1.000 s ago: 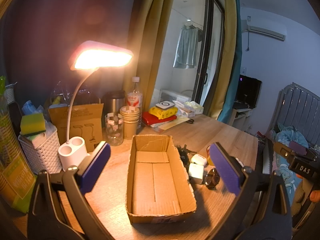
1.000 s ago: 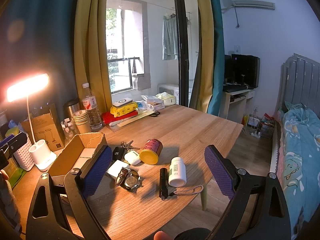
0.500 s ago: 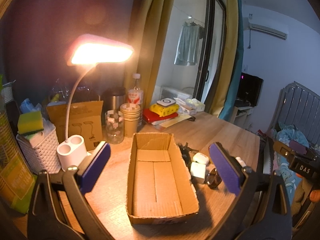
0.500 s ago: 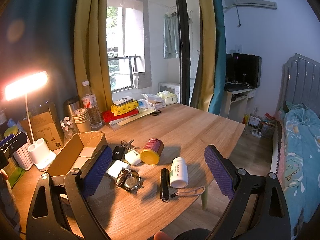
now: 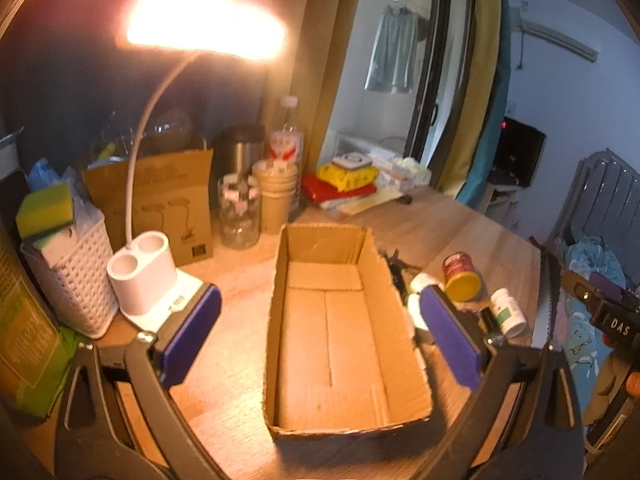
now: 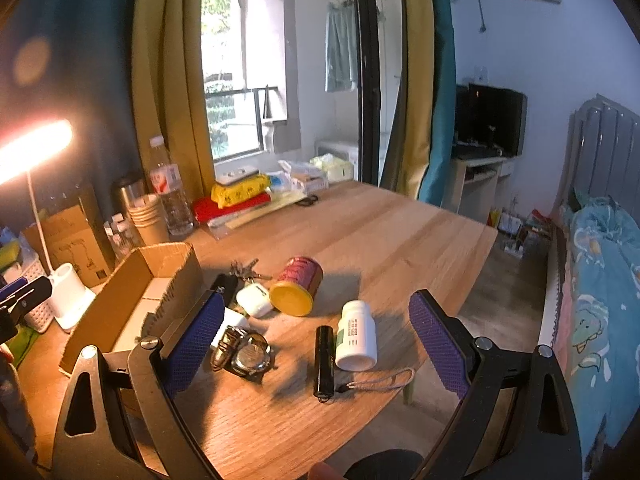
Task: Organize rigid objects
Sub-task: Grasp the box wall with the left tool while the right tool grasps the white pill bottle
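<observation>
An empty cardboard box (image 5: 340, 344) lies on the wooden table, and my left gripper (image 5: 320, 332) hangs open just above it with a finger on each side. To the box's right lie a red can with a yellow lid (image 6: 298, 286), a white pill bottle (image 6: 356, 336), a black flashlight (image 6: 324, 362) with a cord, a wristwatch (image 6: 250, 356), a white earbud case (image 6: 254, 300) and keys (image 6: 244, 270). My right gripper (image 6: 316, 344) is open above the flashlight and bottle, touching nothing. The cardboard box (image 6: 132, 300) shows at the left of that view.
A lit desk lamp (image 5: 148, 268) and a white basket (image 5: 76, 280) stand left of the box. Paper cups (image 5: 278, 200), a glass jar (image 5: 238, 216), a water bottle (image 5: 286, 148) and a brown carton (image 5: 160, 204) crowd the back. The table's edge (image 6: 460, 304) falls off to the right, with a bed (image 6: 600, 280) beyond.
The left gripper has moved forward and lower over the box, so the lamp and the box look larger. The right gripper has edged closer to the flashlight and bottle. Both stay open.
</observation>
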`<state>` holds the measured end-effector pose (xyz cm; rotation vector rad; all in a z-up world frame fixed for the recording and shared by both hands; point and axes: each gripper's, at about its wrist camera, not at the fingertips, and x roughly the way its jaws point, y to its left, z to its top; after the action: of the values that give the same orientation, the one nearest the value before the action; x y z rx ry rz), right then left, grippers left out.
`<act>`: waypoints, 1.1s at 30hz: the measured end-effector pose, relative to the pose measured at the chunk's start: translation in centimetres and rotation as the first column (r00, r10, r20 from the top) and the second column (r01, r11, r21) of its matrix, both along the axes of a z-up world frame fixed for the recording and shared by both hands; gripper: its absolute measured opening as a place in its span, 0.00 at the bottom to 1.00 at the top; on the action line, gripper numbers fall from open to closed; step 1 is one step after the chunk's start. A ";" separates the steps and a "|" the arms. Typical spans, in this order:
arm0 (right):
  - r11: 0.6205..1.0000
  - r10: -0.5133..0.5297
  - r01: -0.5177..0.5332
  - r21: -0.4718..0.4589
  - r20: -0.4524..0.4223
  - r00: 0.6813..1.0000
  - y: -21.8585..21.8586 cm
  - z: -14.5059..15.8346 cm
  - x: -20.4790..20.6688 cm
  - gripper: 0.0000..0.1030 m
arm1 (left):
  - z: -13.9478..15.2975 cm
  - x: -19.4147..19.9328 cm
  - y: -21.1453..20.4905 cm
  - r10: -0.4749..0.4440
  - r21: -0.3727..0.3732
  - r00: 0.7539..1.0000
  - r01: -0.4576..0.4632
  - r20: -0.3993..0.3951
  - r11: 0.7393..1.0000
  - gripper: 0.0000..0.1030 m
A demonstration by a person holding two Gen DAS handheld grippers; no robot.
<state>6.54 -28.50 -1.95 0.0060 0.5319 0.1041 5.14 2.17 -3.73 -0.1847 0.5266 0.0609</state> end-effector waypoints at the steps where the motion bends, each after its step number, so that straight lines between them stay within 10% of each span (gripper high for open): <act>1: 1.000 0.000 0.000 0.001 -0.010 1.000 -0.1 -0.3 0.3 0.93 | -0.3 0.2 0.1 0.002 -0.002 1.000 -0.002 -0.011 1.000 0.97; 25: 1.000 -0.031 0.031 -0.007 -0.198 0.980 -1.6 -6.5 6.2 0.93 | -6.4 3.6 2.1 0.027 -0.067 0.967 -0.045 -0.252 0.997 0.96; 33: 0.998 -0.060 0.059 -0.013 -0.238 0.969 -2.9 -8.1 7.6 0.93 | -8.2 4.6 3.2 0.035 -0.082 0.947 -0.065 -0.319 0.995 0.60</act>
<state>14.19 -31.40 -10.03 0.0291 0.7723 0.0433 9.69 5.39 -11.88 -0.2807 0.8469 0.1173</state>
